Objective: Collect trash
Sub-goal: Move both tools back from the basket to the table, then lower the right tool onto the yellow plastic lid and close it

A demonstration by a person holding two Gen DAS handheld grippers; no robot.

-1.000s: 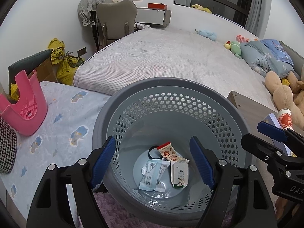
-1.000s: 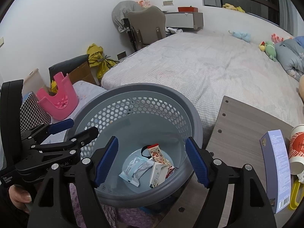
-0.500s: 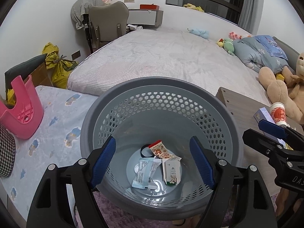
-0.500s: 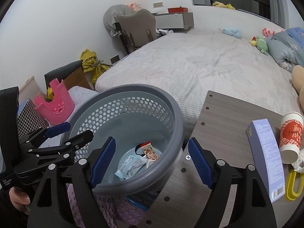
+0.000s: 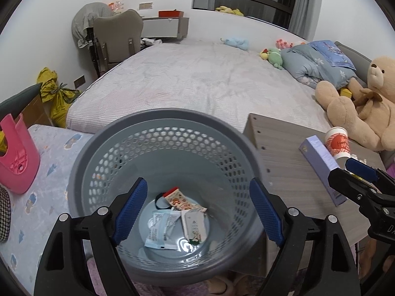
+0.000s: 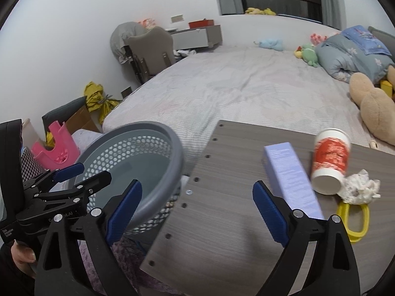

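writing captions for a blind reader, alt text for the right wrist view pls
The open, empty right gripper points at a wooden table holding a purple box, a tipped paper cup and crumpled paper. A grey basket stands left; a bed lies behind.

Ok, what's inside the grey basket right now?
The grey basket holds a pale blue packet, a white-and-green packet, an orange snack wrapper and a dark ring. The wrappers overlap, so anything beneath them is hidden.

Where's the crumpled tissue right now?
In the right wrist view, the crumpled tissue lies on the wooden table, far right, beside the tipped paper cup.
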